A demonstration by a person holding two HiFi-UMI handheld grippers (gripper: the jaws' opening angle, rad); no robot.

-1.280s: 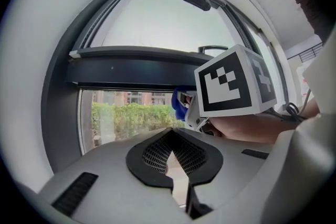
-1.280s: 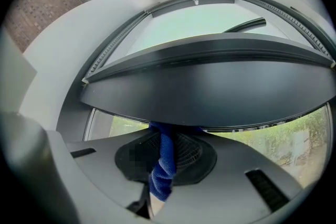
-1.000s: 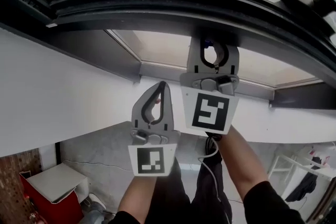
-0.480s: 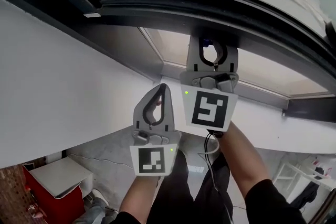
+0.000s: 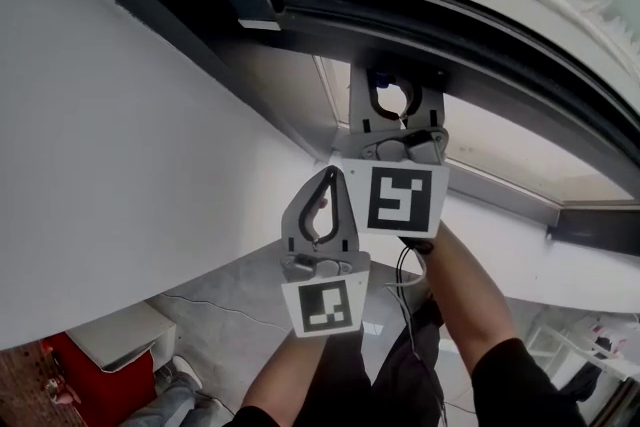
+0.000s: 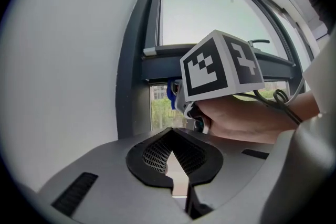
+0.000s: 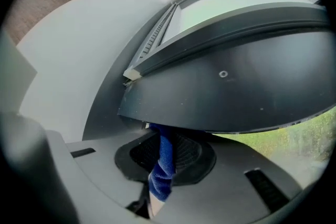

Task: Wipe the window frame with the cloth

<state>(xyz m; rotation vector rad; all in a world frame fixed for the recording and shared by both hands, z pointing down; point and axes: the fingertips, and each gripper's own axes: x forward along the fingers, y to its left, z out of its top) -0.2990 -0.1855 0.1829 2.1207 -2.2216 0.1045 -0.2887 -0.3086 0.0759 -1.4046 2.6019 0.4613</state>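
1. White wall [image 5: 120, 145]: a smooth, matte, plain surface that fills the left of the head view.
2. Window frame [image 7: 236, 92]: dark grey, smooth and hard-looking, with one small round dot on its broad face. The lens bows its long straight bars. Blurred greenery shows through the glass below it.
3. Right gripper [image 7: 165, 139]: grey moulded plastic with black ribbed pads. Its jaws are clamped on the cloth, and its tip is up against the underside of the frame. Its cube [image 5: 400, 198] carries a black-and-white square marker.
4. Left gripper [image 5: 330, 173]: the same build, just below and left of the right one and apart from the frame. Its jaws meet at the tips, with nothing between them. Its own marker [image 5: 326, 306] is a blocky black pattern on white.
5. Cloth [image 7: 164, 165]: blue and fuzzy, a narrow fold pinched between the right pads. Its upper end touches the frame's underside.
6. Cable [image 6: 273, 96]: thin and black, looped beside the right wrist.
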